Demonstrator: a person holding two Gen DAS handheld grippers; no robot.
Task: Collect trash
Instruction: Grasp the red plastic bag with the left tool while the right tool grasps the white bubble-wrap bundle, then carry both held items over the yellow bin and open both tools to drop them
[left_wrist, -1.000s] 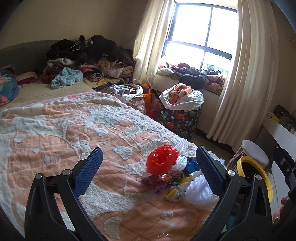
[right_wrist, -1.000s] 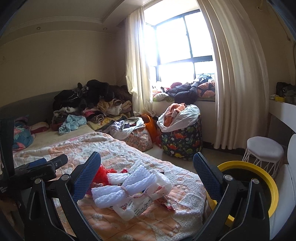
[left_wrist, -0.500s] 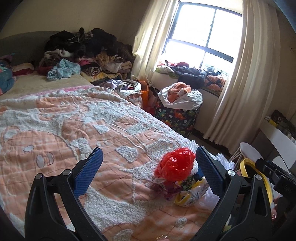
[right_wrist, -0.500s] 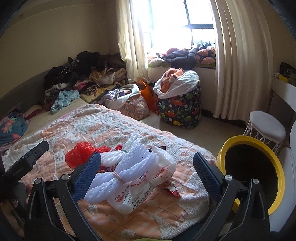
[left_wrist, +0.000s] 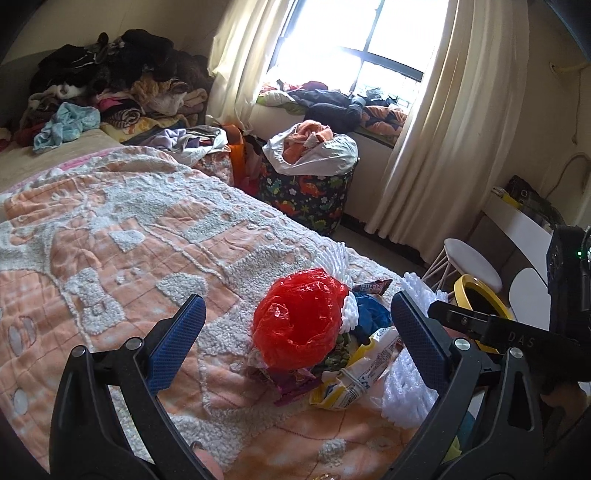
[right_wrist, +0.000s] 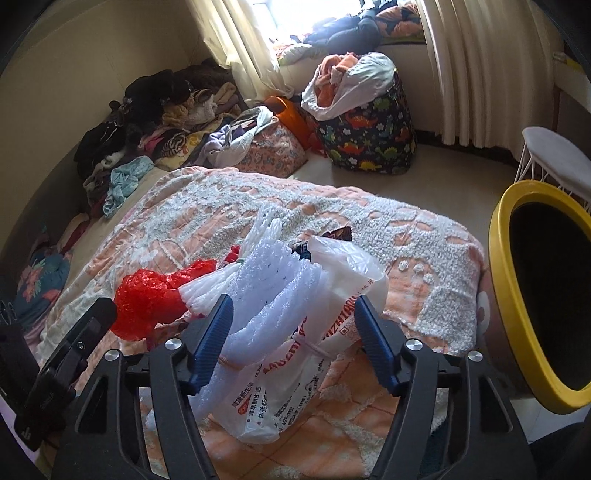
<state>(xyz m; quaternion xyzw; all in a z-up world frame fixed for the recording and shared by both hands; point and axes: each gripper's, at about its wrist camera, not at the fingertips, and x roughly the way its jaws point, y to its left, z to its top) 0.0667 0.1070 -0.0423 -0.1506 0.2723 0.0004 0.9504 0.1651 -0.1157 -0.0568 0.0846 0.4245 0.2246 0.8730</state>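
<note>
A heap of trash lies at the corner of the bed: a crumpled red plastic bag (left_wrist: 299, 325), white foam netting (right_wrist: 266, 288), a white printed plastic bag (right_wrist: 295, 369), and a yellow wrapper (left_wrist: 351, 380). My left gripper (left_wrist: 297, 299) is open, its fingers standing wide on either side of the red bag. My right gripper (right_wrist: 293, 299) is closing, with the foam netting and the white bag between its jaws. They look uncrushed. A black bin with a yellow rim (right_wrist: 498, 258) stands on the floor right of the bed.
The orange and white bedspread (left_wrist: 110, 240) covers the bed. A dinosaur-print hamper (left_wrist: 306, 195) full of clothes stands by the window. A white stool (left_wrist: 469, 258) sits behind the bin. Clothes are piled (left_wrist: 129, 74) at the far end of the bed.
Both grippers have dropped and tilted toward the trash heap. The right jaws have narrowed around the foam netting and white bag. The left jaws stay wide.
</note>
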